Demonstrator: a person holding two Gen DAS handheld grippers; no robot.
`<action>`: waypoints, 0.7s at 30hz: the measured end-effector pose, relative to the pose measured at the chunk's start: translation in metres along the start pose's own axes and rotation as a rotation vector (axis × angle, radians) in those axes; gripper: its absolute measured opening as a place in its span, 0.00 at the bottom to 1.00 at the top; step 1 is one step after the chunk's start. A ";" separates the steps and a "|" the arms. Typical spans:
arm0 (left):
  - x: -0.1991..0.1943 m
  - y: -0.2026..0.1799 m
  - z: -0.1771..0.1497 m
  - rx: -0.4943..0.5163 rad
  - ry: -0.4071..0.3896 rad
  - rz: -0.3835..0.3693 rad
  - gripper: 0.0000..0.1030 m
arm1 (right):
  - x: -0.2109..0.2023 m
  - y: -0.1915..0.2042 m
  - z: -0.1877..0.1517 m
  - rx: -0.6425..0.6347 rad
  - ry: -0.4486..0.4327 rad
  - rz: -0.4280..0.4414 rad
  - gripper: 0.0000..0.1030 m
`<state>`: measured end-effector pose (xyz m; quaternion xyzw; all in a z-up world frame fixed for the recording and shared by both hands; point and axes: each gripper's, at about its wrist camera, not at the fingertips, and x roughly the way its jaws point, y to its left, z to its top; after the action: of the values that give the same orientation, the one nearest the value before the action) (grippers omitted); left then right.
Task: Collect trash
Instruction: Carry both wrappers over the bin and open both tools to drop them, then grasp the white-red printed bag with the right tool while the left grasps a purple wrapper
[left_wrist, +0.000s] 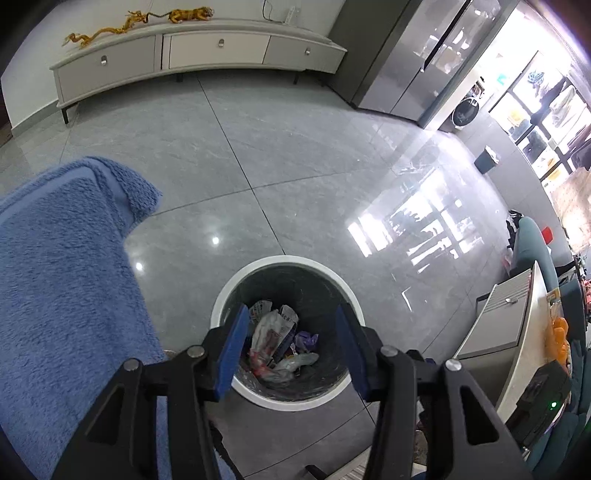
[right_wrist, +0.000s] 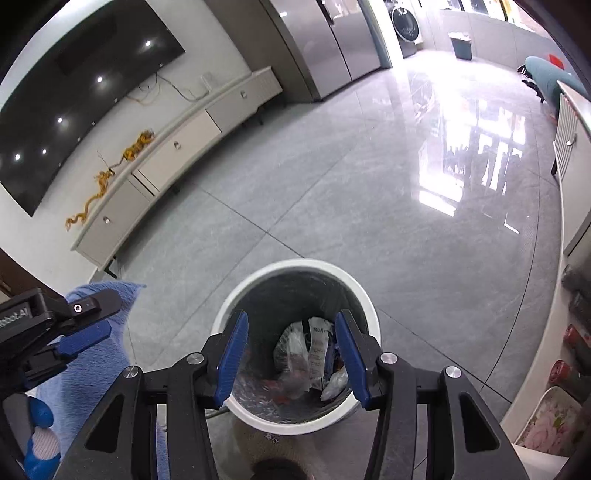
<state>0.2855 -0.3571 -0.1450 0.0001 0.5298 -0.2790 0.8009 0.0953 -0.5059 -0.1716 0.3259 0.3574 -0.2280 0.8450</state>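
Observation:
A round white-rimmed trash bin (left_wrist: 242, 278) stands on the grey tiled floor, lined with a dark bag. Crumpled wrappers and plastic bags (left_wrist: 275, 338) lie inside it. My left gripper (left_wrist: 291, 347) hangs open and empty right above the bin's mouth. In the right wrist view the same bin (right_wrist: 364, 295) holds the trash (right_wrist: 308, 356), and my right gripper (right_wrist: 291, 354) is open and empty above it. The left gripper also shows in the right wrist view (right_wrist: 79, 325) at the left edge, held by a blue-gloved hand.
A blue towel (left_wrist: 62, 280) covers a surface left of the bin. A long white TV cabinet (left_wrist: 192, 51) stands along the far wall. A white cabinet (left_wrist: 509, 317) and teal sofa (left_wrist: 535, 247) are at the right. A second small bin (left_wrist: 487, 159) stands far off.

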 end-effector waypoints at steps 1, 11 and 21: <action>-0.008 0.000 -0.001 0.001 -0.011 0.001 0.46 | -0.006 0.001 0.001 0.003 -0.010 0.006 0.46; -0.126 0.007 -0.024 -0.005 -0.199 0.026 0.46 | -0.077 0.038 0.001 -0.053 -0.104 0.136 0.46; -0.269 0.042 -0.096 -0.020 -0.392 0.093 0.46 | -0.169 0.105 -0.026 -0.221 -0.192 0.342 0.46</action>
<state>0.1468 -0.1732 0.0292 -0.0375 0.3661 -0.2312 0.9006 0.0404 -0.3894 -0.0179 0.2642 0.2375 -0.0708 0.9321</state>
